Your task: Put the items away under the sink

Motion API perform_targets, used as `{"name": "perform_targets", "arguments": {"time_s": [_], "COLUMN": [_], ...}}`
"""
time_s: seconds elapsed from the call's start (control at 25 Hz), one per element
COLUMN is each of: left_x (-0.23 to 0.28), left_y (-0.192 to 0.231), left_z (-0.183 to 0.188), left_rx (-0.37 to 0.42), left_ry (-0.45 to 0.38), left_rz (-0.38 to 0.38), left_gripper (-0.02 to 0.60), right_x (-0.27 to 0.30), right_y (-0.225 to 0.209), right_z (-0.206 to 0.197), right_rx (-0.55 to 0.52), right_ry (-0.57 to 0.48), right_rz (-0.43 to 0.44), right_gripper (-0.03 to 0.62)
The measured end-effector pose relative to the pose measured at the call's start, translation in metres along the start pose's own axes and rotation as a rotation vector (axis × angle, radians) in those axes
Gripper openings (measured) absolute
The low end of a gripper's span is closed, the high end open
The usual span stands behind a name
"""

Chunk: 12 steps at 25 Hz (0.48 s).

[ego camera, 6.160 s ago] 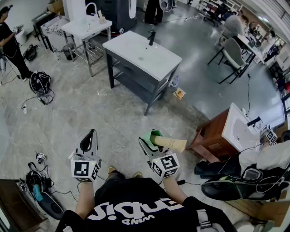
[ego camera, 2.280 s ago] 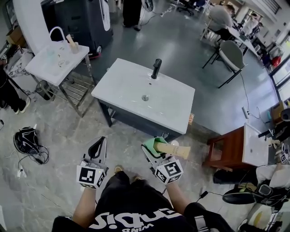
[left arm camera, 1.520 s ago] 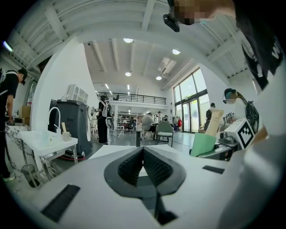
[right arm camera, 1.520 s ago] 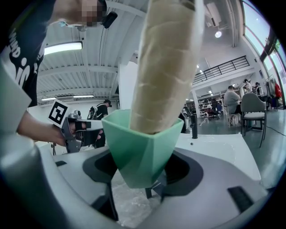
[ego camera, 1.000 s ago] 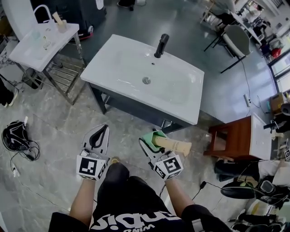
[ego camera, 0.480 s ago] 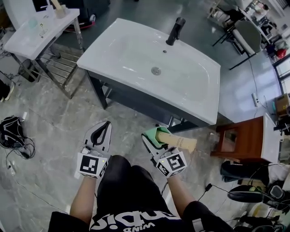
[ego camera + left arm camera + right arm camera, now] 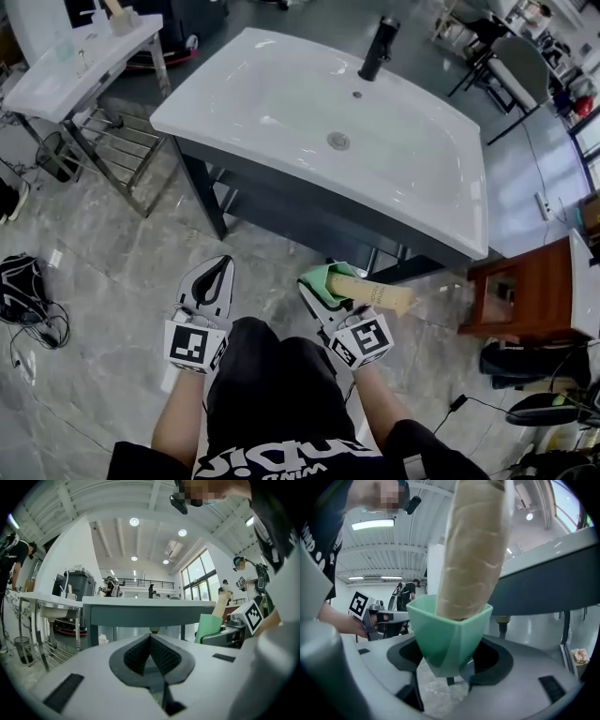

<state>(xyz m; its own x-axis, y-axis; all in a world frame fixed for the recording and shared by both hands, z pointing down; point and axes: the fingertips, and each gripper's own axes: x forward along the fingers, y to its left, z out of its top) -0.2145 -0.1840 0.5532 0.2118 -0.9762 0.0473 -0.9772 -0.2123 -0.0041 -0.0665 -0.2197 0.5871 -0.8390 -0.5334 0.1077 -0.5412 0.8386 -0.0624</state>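
Far left: a small white basin on a bare metal stand (image 7: pixel 70 67), cut off by the frame edge.

The left gripper (image 7: pixel 150 639) is clenched, its ribbed pads meeting with nothing between them. It is held level in front of the sink unit.

Centre: a white rectangular ceramic sink on a dark grey frame (image 7: pixel 281 103) with a black tap (image 7: pixel 378 49). From the head view the basin covers nearly all the space beneath it, and only the front legs and a strip of lower rail show. The left gripper view gives the basin's front edge and one leg, and the interior cannot be made out.

The right gripper (image 7: pixel 450 660) is grasping a pale green square plastic cup (image 7: pixel 447 630), held above the floor just before the sink's front edge. A beige paper-wrapped roll (image 7: pixel 471 550) stands in the cup, leaning to the right. Its top is cut off in the right gripper view and its print is illegible.

Far right: a brown wooden cabinet (image 7: pixel 525 291), partly out of frame.
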Motion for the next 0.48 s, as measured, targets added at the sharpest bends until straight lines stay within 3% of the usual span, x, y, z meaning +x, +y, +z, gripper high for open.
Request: {"name": "perform_targets", "arguments": {"time_s": [0.48], "left_x": [0.019], "left_y": [-0.004], "left_z": [-0.085], "left_rx": [-0.030], "left_ry": [-0.041], "left_rz": [-0.054], "left_gripper": [0.017], "right_x": [0.006], "right_y": [-0.014], "right_z": [-0.088], "right_rx": [-0.018], "right_ry": [-0.018], "right_rz": [-0.044], "right_gripper": [0.304]}}
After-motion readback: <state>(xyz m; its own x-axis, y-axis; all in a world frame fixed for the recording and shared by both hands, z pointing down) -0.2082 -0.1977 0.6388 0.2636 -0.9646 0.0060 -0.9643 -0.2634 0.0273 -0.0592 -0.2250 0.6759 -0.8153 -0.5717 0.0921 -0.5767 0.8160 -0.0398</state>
